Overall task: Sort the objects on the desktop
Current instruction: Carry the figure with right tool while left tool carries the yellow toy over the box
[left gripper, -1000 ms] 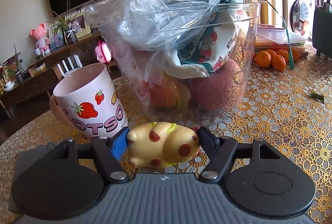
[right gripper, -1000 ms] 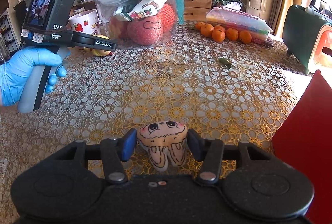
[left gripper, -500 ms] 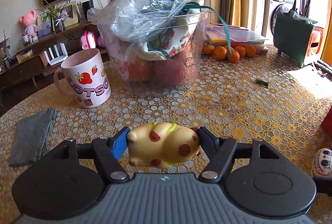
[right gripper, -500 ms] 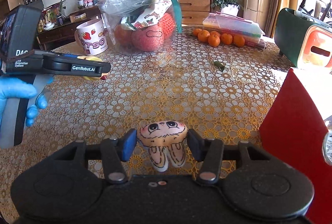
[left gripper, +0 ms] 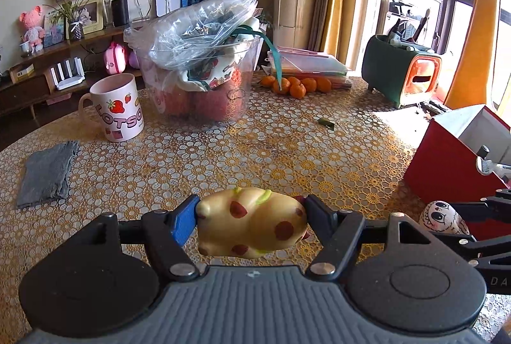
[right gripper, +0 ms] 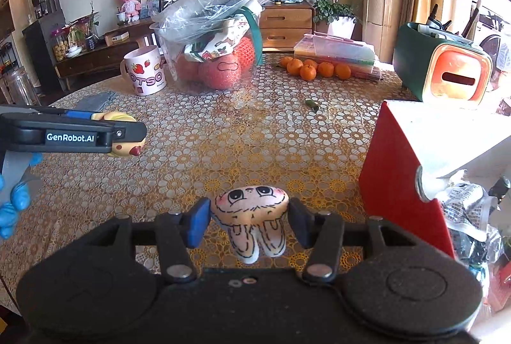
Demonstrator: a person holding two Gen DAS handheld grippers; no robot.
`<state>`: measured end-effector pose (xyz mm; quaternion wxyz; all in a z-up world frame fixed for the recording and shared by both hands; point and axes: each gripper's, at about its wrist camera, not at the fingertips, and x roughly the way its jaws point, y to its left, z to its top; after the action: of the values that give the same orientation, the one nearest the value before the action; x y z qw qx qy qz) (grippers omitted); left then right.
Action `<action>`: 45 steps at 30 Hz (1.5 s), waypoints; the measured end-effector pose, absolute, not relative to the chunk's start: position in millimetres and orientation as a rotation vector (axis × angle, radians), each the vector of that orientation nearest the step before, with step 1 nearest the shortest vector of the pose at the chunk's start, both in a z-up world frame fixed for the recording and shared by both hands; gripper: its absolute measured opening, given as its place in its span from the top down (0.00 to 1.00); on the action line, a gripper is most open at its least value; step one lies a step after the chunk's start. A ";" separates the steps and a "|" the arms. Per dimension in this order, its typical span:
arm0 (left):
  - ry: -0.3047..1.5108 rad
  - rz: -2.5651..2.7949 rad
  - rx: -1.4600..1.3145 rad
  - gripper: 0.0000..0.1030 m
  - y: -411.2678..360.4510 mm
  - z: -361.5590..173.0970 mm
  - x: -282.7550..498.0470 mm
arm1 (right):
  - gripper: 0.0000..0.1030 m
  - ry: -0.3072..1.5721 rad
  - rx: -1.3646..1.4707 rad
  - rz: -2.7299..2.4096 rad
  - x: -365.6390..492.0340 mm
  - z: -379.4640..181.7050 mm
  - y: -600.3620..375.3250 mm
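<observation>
Yellow and glossy, the spotted squishy toy (left gripper: 252,222) sits clamped between the fingers of my left tool (left gripper: 252,224), held clear above the bench (left gripper: 287,152); the right wrist view shows it from the side (right gripper: 123,133), poking out past the fingertips. It looks like soft foam or rubber with a slick skin, so I judge it light and forgiving but liable to squirm out if I squeeze off-centre; the grip across its fat middle seems the right place. My right tool (right gripper: 249,218) is pinched on a small plush bunny face (right gripper: 252,203), taken across the head with its two ears (right gripper: 258,243) dangling below. That one is cloth and stuffing, nearly weightless I would guess, not fragile, and rough enough not to slip; the head is the only firm bulk to hold, since the ears would just fold. Just to the right stands a red box (right gripper: 399,171) with its top open and crumpled things already inside, which I take to be where both toys go. Farther back are a strawberry mug (left gripper: 116,108), a clear tub (left gripper: 198,88) stuffed with bags and fruit, and a grey cloth (left gripper: 48,175).
</observation>
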<state>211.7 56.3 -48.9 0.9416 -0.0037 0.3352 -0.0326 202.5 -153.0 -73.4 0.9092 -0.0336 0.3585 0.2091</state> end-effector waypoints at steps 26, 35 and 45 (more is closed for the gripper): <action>0.656 -0.368 0.072 0.31 -103.5 -4.4 134.5 | 0.49 0.638 0.030 0.313 123.9 -30.6 -278.5; 0.650 -0.433 0.103 0.31 -156.3 0.5 142.5 | 0.49 0.607 0.046 0.249 122.3 -27.7 -324.9; 0.670 -0.463 0.126 0.31 -202.6 -2.8 169.2 | 0.49 0.589 0.007 0.206 140.1 -26.8 -361.8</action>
<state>169.2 -202.6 -2.8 0.9163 0.0610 0.3257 -0.2248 140.1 -361.8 -26.8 0.9517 0.0035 0.2897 0.1013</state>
